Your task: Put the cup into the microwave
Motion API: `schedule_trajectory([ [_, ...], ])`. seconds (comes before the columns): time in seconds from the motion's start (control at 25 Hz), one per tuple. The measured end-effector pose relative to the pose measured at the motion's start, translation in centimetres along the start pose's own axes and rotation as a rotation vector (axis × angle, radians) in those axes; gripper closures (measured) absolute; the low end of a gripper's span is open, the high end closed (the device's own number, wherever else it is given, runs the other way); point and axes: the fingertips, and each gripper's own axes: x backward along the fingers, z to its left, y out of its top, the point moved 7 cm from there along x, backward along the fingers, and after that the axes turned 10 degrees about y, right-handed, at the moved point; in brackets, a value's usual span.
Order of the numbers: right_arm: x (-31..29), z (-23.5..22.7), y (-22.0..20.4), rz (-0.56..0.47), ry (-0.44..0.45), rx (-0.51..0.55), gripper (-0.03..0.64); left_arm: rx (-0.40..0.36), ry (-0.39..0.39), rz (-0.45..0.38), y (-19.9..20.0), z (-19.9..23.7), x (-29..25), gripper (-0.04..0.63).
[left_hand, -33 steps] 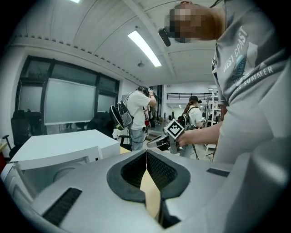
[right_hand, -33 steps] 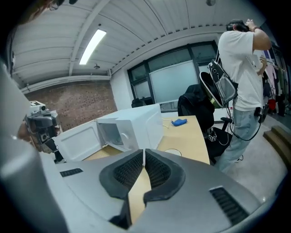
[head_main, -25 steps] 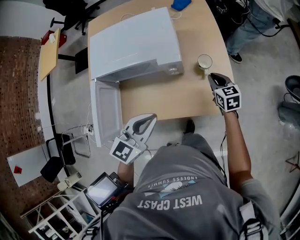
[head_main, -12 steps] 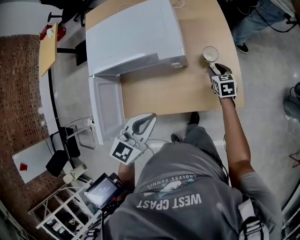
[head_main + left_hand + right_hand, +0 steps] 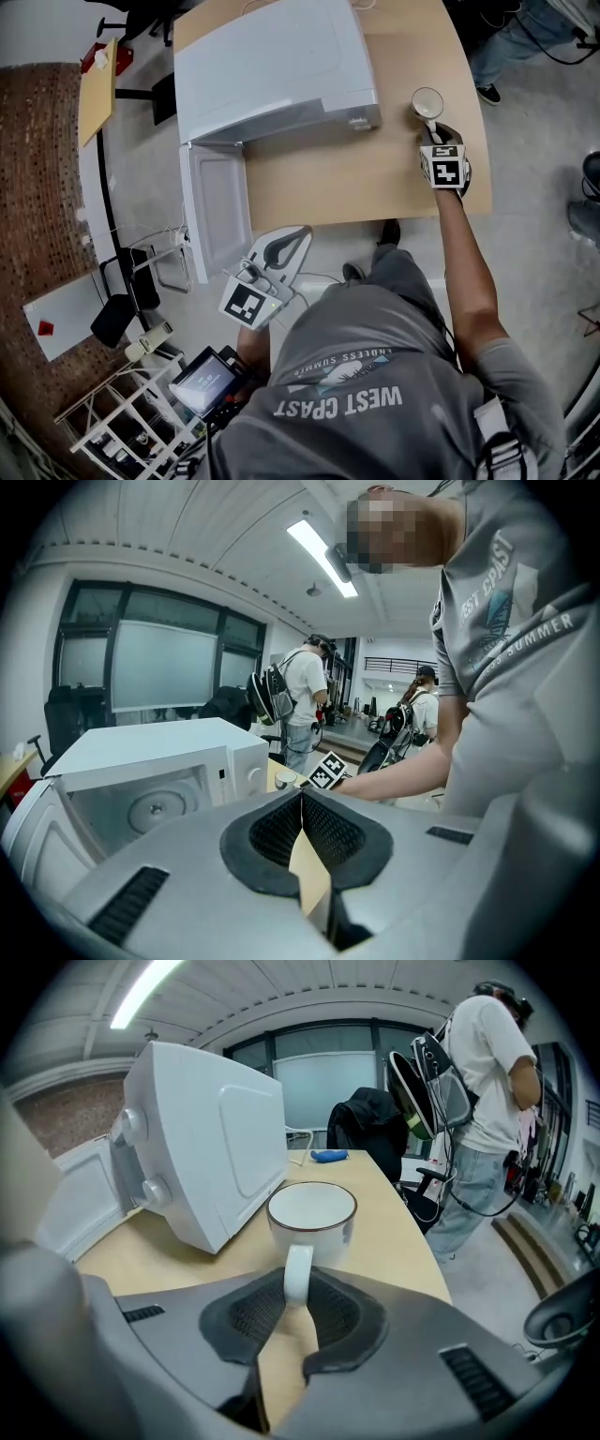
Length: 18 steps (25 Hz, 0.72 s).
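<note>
One light wooden table (image 5: pixel 356 178) carries one white box-shaped microwave (image 5: pixel 272 66), its door (image 5: pixel 217 211) swung open, and one white ceramic cup with a dark rim (image 5: pixel 311 1211), which stands just right of the oven. The grasp is the step in hand: the right gripper (image 5: pixel 292 1302) has just been closing and now pinches the cup's handle. Next, I judge, comes a lift and a carry left to the open cavity. The left gripper (image 5: pixel 302 803), jaws pressed together and empty, hangs off the table's near edge.

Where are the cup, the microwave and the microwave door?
cup (image 5: pixel 311 1206), right gripper view, on its white inside.
microwave (image 5: pixel 272 66), head view, on its top panel.
microwave door (image 5: pixel 217 211), head view, on its inner face.
</note>
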Motion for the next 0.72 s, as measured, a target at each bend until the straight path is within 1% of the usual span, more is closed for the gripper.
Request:
schedule_trajectory([
  [0.16, 1.1, 0.1, 0.5, -0.035, 0.001, -0.007, 0.54, -0.001, -0.004, -0.005, 0.1, -0.5, 0.3, 0.575],
  [0.36, 2.4, 0.4, -0.1, -0.067, 0.026, -0.034, 0.54, -0.006, -0.005, -0.011, -0.1, -0.9, 0.4, 0.575],
  [0.72, 6.4, 1.3, 1.0, -0.136, 0.049, -0.013, 0.54, -0.027, -0.02, -0.037, 0.2, -2.6, 0.9, 0.574],
])
